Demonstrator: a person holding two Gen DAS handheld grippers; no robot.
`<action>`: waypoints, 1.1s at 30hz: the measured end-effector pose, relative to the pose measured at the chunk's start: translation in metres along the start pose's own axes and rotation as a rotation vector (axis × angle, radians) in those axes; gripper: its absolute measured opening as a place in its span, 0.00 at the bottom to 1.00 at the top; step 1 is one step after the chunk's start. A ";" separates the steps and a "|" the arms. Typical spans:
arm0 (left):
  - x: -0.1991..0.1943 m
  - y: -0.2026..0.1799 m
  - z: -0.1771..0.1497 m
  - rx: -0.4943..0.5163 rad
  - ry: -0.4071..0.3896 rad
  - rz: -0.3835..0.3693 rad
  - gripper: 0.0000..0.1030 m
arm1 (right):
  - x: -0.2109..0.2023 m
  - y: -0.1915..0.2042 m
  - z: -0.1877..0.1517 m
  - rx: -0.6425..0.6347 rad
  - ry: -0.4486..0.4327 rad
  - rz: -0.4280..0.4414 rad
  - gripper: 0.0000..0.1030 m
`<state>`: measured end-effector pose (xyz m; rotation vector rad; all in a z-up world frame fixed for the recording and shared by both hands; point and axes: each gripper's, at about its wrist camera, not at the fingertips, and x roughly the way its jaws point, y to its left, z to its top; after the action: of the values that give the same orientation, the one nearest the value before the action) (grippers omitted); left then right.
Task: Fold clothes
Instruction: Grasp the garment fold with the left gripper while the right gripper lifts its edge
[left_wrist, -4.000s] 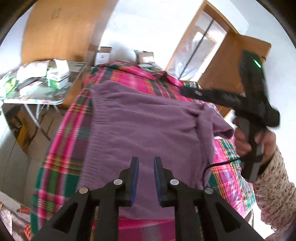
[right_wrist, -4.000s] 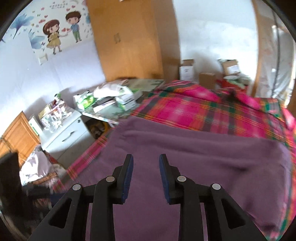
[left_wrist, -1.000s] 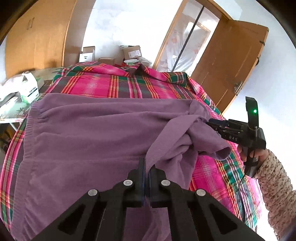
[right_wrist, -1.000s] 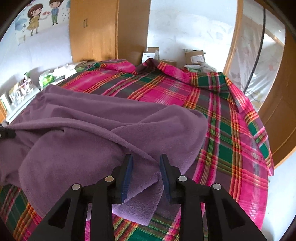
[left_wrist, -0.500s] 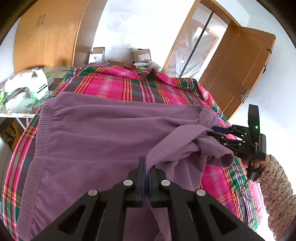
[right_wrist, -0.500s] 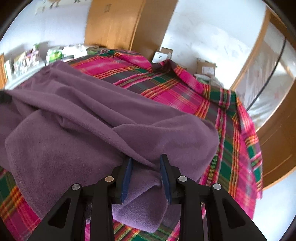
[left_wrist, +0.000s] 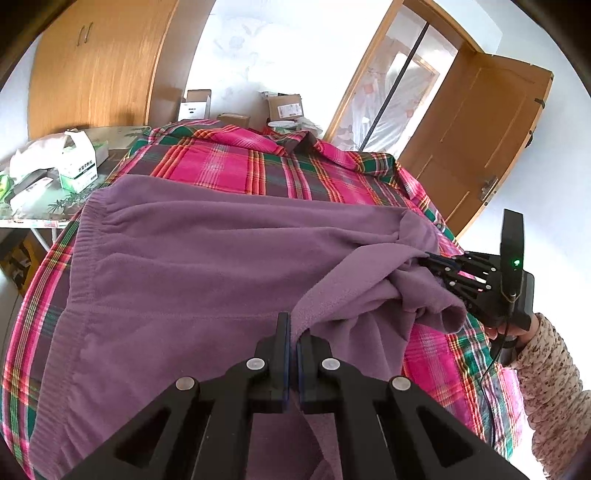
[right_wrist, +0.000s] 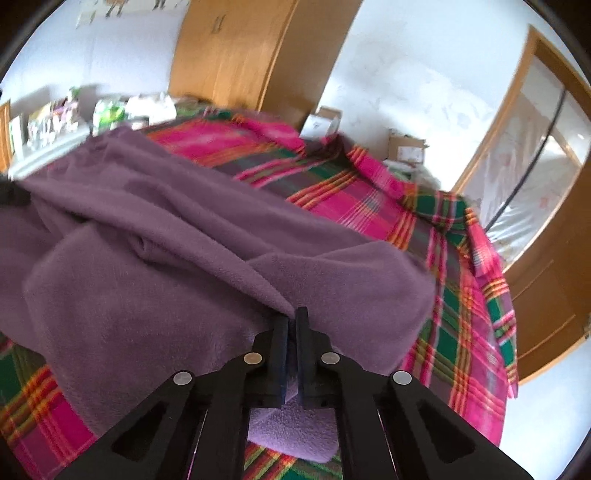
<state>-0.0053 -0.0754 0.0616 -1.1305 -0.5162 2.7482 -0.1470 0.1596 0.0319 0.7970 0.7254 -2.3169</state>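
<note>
One purple fleece garment (left_wrist: 192, 266) on my plaid bed (left_wrist: 236, 166); left tool (left_wrist: 292, 332) and right tool (right_wrist: 291, 325) each pinch a fold.

Little legible print. White carton (left_wrist: 78, 162) on the tabletop (left_wrist: 33, 216) at left, left wrist view: dark characters on its front face, too small to read. White box (left_wrist: 195, 105) by the far wall: a dark printed line on its side, unreadable. Brown cardboard box (left_wrist: 285, 107) beside it: white shipping label, text not resolvable. Right wrist view is blurred; the boxes (right_wrist: 405, 149) by the wall show pale labels, nothing readable. No brand or number can be made out anywhere.
</note>
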 end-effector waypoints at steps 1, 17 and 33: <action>-0.002 -0.002 -0.001 0.004 -0.002 -0.006 0.02 | -0.008 -0.002 0.001 0.015 -0.014 -0.008 0.03; -0.026 -0.056 -0.014 0.112 -0.001 -0.131 0.03 | -0.144 -0.015 -0.039 0.198 -0.139 -0.200 0.03; 0.004 -0.146 -0.057 0.295 0.169 -0.287 0.03 | -0.198 -0.052 -0.123 0.397 -0.074 -0.397 0.03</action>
<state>0.0296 0.0769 0.0737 -1.1047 -0.2213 2.3619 -0.0078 0.3416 0.0979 0.7831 0.4210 -2.8898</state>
